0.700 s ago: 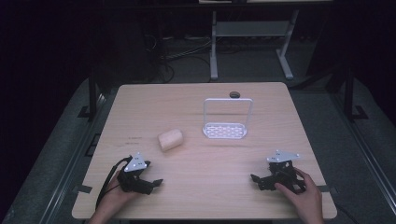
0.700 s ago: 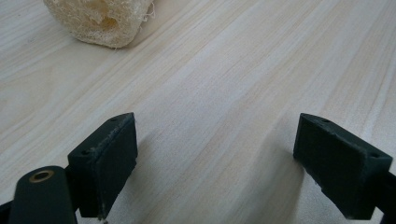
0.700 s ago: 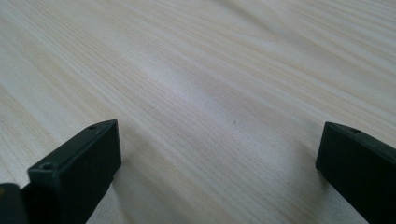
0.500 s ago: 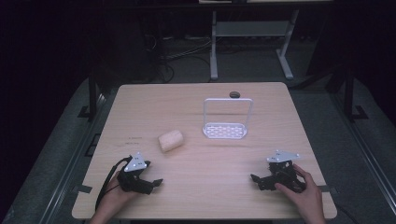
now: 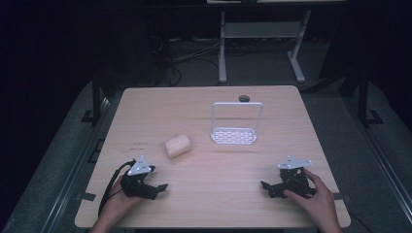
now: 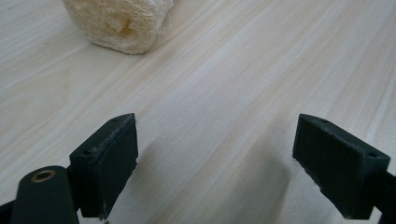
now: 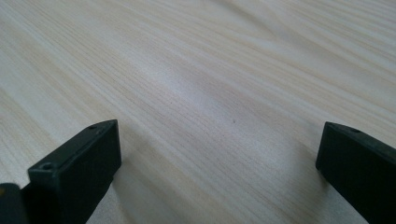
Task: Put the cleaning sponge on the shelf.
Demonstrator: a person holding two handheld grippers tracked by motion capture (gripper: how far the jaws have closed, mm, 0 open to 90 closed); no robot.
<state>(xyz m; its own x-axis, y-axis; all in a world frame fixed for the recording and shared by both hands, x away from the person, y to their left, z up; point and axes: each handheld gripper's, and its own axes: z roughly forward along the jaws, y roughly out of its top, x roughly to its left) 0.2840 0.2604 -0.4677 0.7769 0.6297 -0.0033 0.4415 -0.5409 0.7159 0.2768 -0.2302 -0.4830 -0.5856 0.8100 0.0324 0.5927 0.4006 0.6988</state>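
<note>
sponge [image 5: 177,145] sits on surface [image 5: 204,194], near left tool [image 5: 158,187], a bit ahead of it. looks light, soft, squashy, rough, not slippy. best to pinch across short middle, gently. left tool wide open, empty. right tool [image 5: 266,186] wide open, empty too.

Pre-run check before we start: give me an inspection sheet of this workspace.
Surface: light wooden table, bare between the grippers.
Job's things: pale loofah sponge lying ahead of the left gripper; white wire rack upright beyond the middle.
Clutter: small dark round thing near the far edge.
Grippers: left gripper and right gripper rest near the front edge, jaws open, nothing between them.
Cables: black cable trailing from the left gripper.
Surroundings: dark floor, grey metal stand behind the table.
</note>
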